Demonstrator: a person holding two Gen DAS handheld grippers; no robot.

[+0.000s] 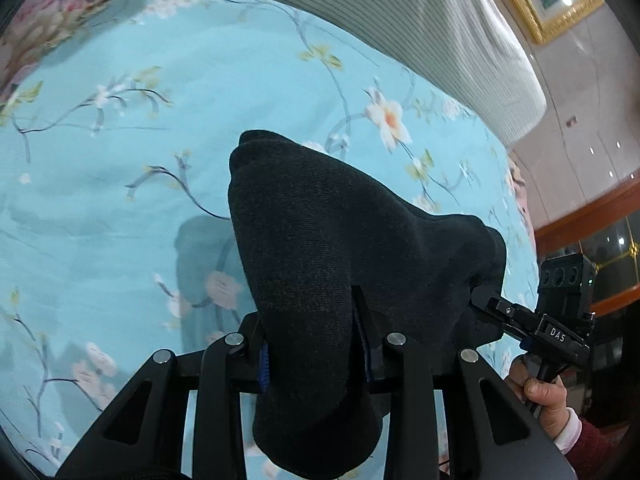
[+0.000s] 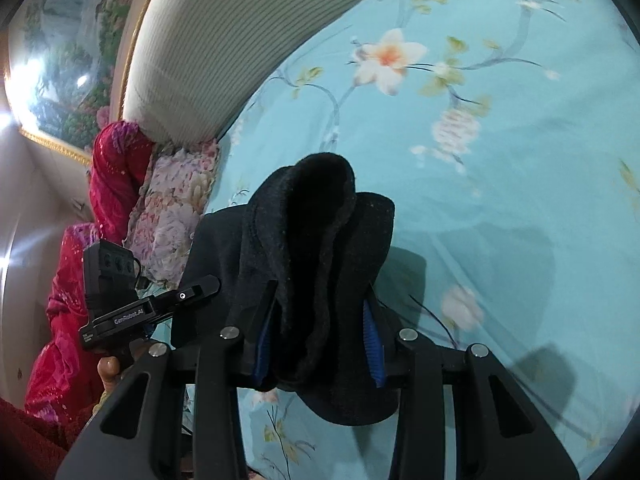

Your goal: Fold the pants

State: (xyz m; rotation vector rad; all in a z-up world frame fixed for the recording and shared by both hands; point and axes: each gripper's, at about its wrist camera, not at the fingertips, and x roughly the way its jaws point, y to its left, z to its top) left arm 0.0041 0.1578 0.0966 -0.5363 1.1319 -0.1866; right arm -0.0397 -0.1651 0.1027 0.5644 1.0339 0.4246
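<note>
The black pants (image 1: 332, 264) hang bunched in the air above the bed. My left gripper (image 1: 316, 344) is shut on the pants, which drape over and between its blue-padded fingers. My right gripper (image 2: 320, 332) is also shut on the pants (image 2: 316, 248), with thick folded fabric between its pads. In the left wrist view the right gripper (image 1: 492, 304) shows at the right, its tips buried in the cloth. In the right wrist view the left gripper (image 2: 200, 286) shows at the left, also at the fabric's edge. Most of the pants' shape is hidden.
A light blue floral bedsheet (image 1: 160, 140) lies below. A ribbed white headboard (image 1: 400, 20) curves along the far side. A floral pillow (image 2: 172, 208) and red quilt (image 2: 112, 176) sit at the bed's edge. A framed painting (image 2: 60, 60) hangs on the wall.
</note>
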